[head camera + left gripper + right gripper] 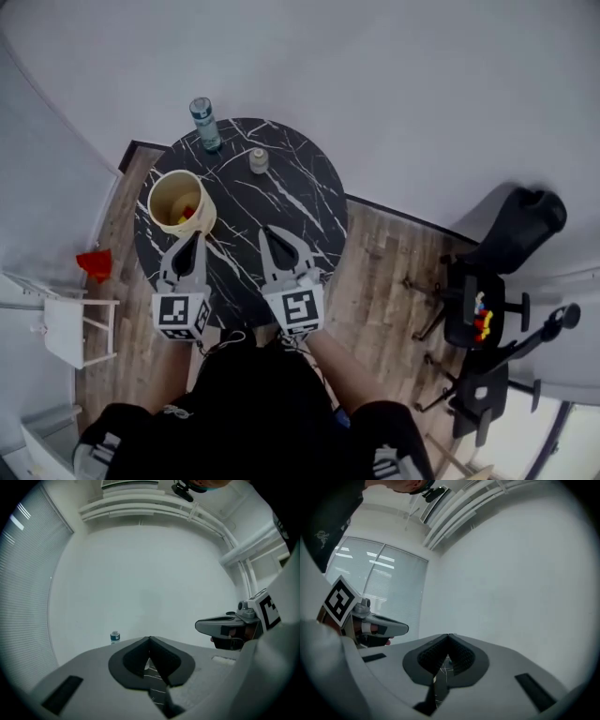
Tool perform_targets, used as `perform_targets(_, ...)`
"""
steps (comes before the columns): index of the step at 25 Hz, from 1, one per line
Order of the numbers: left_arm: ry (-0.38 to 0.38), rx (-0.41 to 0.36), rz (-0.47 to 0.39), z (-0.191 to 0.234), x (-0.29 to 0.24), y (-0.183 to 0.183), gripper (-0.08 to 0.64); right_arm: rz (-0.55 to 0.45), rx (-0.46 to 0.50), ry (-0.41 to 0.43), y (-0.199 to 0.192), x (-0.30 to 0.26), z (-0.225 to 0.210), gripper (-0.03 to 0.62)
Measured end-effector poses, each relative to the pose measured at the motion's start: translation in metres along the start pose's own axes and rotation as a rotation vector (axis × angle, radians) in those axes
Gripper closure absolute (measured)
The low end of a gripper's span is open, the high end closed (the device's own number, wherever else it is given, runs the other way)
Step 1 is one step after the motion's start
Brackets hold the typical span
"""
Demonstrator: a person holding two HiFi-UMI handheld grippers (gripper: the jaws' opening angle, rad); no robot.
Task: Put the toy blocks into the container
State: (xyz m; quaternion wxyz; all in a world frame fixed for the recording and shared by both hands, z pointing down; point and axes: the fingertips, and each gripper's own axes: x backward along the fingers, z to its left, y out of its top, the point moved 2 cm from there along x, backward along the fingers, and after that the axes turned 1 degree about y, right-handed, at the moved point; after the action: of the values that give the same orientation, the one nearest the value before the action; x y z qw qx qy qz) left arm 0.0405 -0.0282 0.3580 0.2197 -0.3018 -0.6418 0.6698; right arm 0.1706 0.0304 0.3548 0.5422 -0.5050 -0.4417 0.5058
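Note:
A cream round container (180, 201) stands on the left of the black marble round table (281, 187), with yellow and red toy blocks (186, 216) inside it. My left gripper (194, 236) hovers just below the container, its jaws shut with nothing between them. My right gripper (271, 232) is beside it over the table's middle front, jaws shut and empty too. In the left gripper view the jaws (149, 641) meet at a point, with the right gripper (225, 626) at the side. The right gripper view shows its tips (448, 638) closed, the left gripper (370, 626) to the left.
A water bottle (204, 124) stands at the table's far edge, also seen as a bottle (115, 637) in the left gripper view. A small capped jar (259, 160) sits near the far middle. A black stand (483, 319) with colourful blocks is at the right, a red object (95, 263) on the floor at left.

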Motion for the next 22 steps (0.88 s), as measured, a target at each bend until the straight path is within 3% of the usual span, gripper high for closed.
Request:
perform_targets(8, 0.006, 0.006, -0.040, -0.041, 0.004, 0.023, 0.560, -0.062, -0.030, -0.060, 0.040, 0.044, -0.044, 0.595)
perform_targets(22, 0.004, 0.010, -0.040, -0.042, 0.008, 0.028, 0.560, -0.048, -0.010, -0.066, 0.040, 0.060, -0.053, 0.595)
